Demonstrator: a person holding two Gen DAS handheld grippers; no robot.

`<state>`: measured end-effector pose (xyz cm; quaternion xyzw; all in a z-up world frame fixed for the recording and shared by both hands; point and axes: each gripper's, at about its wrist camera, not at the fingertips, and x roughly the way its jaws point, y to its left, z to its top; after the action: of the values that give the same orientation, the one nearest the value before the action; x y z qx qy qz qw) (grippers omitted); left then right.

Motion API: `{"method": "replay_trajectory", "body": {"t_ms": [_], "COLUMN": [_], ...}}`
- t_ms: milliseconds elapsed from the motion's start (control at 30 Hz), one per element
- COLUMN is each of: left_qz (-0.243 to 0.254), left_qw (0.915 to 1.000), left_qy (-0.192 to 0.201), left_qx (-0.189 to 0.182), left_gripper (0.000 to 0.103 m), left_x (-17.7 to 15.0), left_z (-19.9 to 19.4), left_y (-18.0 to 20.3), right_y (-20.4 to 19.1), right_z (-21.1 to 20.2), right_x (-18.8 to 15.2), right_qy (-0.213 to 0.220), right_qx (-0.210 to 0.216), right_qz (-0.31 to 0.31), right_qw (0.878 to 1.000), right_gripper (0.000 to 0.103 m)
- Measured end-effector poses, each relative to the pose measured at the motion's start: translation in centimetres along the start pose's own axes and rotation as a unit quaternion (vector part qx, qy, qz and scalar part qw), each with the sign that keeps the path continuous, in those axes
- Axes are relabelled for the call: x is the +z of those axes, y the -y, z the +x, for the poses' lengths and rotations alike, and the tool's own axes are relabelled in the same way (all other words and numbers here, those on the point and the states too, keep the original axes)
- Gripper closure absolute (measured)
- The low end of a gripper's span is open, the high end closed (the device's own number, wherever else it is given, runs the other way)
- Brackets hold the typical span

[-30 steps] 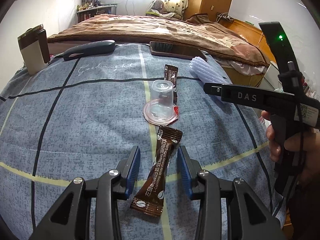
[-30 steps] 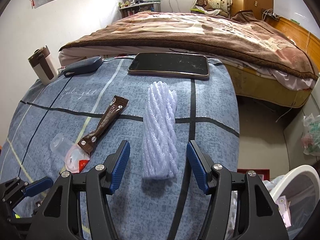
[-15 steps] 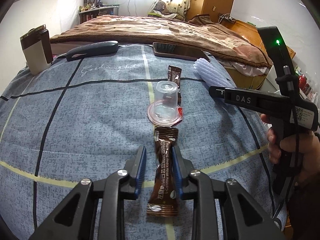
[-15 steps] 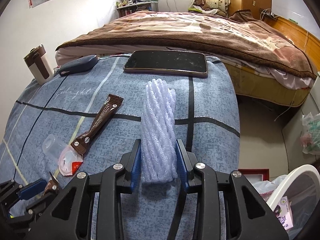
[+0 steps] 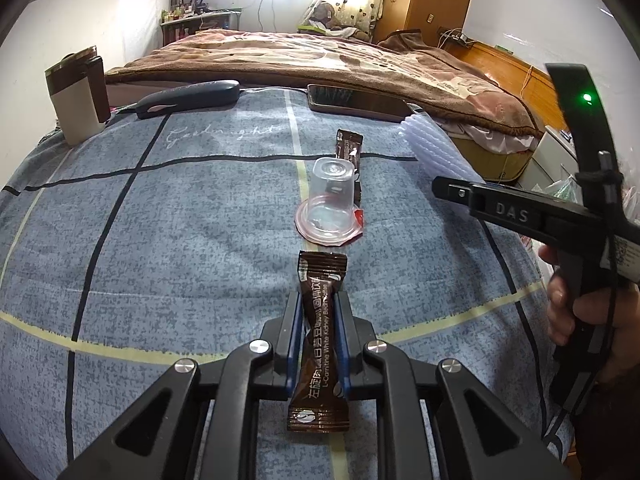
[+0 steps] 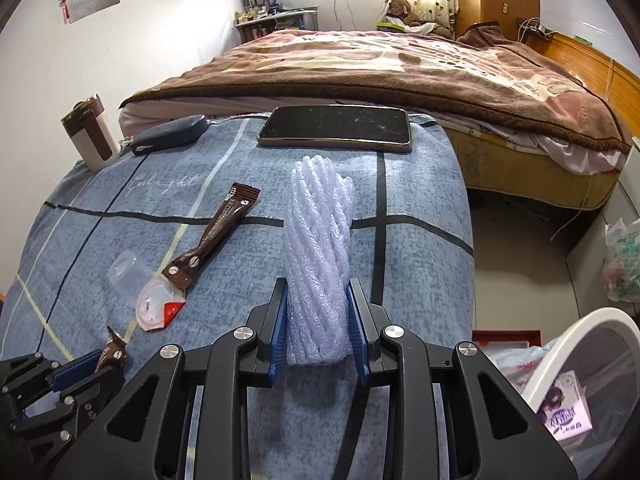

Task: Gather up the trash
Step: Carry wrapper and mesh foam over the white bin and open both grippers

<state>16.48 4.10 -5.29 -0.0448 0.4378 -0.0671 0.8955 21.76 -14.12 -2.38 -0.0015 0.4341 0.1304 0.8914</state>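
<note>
A brown coffee sachet [image 5: 320, 344] lies lengthwise between the blue pads of my left gripper [image 5: 318, 300], which is shut on it over the blue checked cloth [image 5: 160, 240]. My right gripper [image 6: 316, 286] is closing on a white foam net sleeve [image 6: 320, 232], and its pads press the sleeve's near end from both sides. A clear plastic cup [image 5: 332, 188] lies on its side with a peeled red-edged lid [image 6: 154, 308], and a second brown sachet [image 6: 218, 236] rests beside it. At the lower left of the right wrist view, the left gripper [image 6: 92, 364] shows the sachet's end.
At the cloth's far edge lie a phone [image 6: 336, 126], a dark glasses case [image 6: 170, 136] and a brown-and-cream tumbler [image 6: 90, 136]. A white-rimmed bin [image 6: 580, 344] with a carton inside stands at the lower right, off the cloth. Behind is a bed with a brown blanket [image 6: 380, 64].
Both grippers went from wide open to closed: the left onto the near brown sachet, the right onto the foam sleeve. The sachet has straightened between the left pads.
</note>
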Motion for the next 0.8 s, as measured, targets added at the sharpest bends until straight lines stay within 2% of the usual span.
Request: {"method": "replay_trajectory", "body": {"t_ms": [467, 800], "left_qz": [0.005, 0.030], "left_qw": [0.9998, 0.9981], "left_qy": [0.020, 0.050], "left_qx": [0.000, -0.016], "left_gripper": [0.087, 0.087], "left_x": [-0.2, 0.3], "left_z": [-2.4, -5.4], "left_y": [0.7, 3.3], "right_y": [0.2, 1.6], "right_z": [-3.4, -7.3], "right_x": [-1.8, -3.3], "right_qy": [0.031, 0.062], "right_qx": [0.015, 0.013], "right_qz": [0.023, 0.050], "right_qw": [0.999, 0.997], "right_gripper": [0.073, 0.073]}}
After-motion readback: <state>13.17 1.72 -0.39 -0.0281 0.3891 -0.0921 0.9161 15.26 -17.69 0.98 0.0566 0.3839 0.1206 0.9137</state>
